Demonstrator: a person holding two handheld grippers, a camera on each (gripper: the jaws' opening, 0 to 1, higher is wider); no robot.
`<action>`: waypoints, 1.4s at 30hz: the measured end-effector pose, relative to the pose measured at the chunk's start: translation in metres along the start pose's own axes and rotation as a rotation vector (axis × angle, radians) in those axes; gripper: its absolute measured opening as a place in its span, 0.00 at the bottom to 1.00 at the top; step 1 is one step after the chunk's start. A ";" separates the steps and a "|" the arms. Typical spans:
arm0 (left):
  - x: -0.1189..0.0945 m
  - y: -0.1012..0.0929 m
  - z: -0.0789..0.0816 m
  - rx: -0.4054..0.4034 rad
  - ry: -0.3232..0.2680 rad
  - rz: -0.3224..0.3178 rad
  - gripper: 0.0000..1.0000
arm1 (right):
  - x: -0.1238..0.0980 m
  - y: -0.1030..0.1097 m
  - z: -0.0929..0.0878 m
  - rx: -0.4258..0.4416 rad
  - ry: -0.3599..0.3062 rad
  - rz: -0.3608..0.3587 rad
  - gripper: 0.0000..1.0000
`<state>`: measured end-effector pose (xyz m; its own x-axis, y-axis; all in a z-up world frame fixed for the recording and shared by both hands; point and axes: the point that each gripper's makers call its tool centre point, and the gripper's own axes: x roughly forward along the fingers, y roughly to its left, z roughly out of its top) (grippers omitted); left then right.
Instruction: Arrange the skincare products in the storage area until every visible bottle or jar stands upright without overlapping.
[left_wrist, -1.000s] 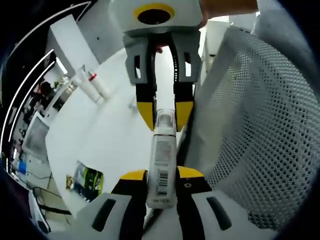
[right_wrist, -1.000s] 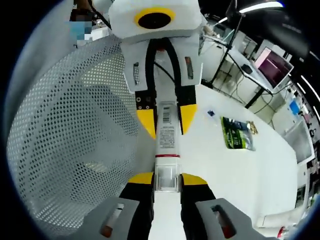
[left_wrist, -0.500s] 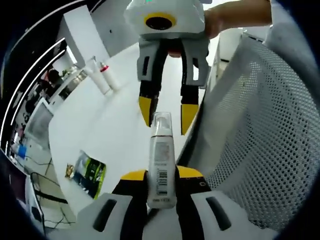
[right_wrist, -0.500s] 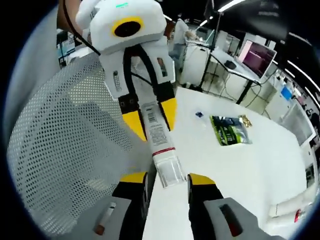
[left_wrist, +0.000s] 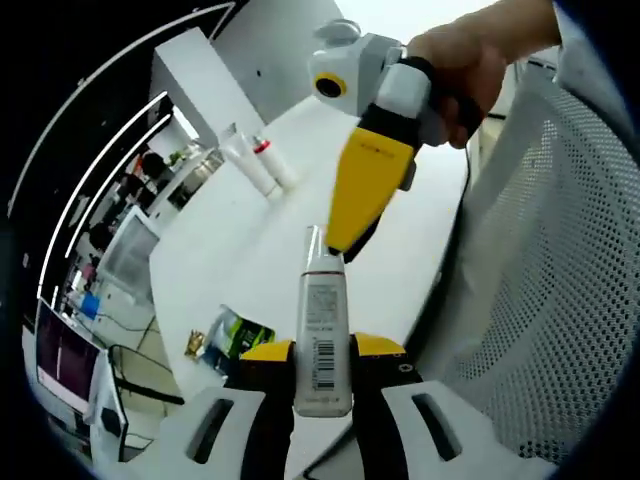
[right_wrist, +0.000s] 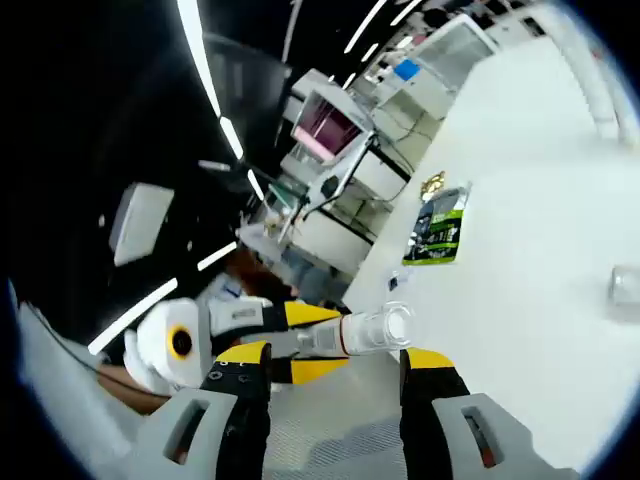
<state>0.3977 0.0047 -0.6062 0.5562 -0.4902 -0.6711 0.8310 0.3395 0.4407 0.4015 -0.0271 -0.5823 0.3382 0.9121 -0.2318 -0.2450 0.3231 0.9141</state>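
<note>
A white bottle (left_wrist: 322, 340) with a barcode label and a clear cap lies lengthwise between the jaws of my left gripper (left_wrist: 322, 350), which is shut on its base end. My right gripper (left_wrist: 338, 240) shows side-on just beyond the cap, held by a hand (left_wrist: 465, 65), apart from the bottle. In the right gripper view the bottle (right_wrist: 375, 328) lies crosswise above my right gripper (right_wrist: 335, 354), whose jaws stand wide open with nothing gripped. The left gripper (right_wrist: 318, 342) holds the bottle from the left.
A white mesh basket (left_wrist: 545, 290) rises at the right of the table edge. Two white tubes (left_wrist: 255, 165) stand far back on the white table (left_wrist: 240, 250). A green packet (left_wrist: 235, 335) lies near the table's edge. A small clear item (right_wrist: 625, 285) sits on the table.
My right gripper opened off the bottle's cap, drew back and swung sideways. The left gripper kept its hold on the bottle.
</note>
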 end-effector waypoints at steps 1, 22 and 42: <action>0.000 0.003 0.000 0.003 0.001 0.005 0.18 | 0.004 -0.004 0.004 0.097 -0.052 0.009 0.44; -0.001 0.011 0.010 0.093 -0.018 0.077 0.19 | 0.024 -0.017 0.013 0.361 -0.245 0.024 0.16; 0.000 -0.008 0.023 -0.186 -0.135 -0.080 0.25 | 0.006 0.026 0.005 -0.620 0.051 0.017 0.15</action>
<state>0.3916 -0.0166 -0.5961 0.4956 -0.6200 -0.6082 0.8629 0.4310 0.2639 0.4019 -0.0150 -0.5580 0.2897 0.9243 -0.2485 -0.7372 0.3811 0.5579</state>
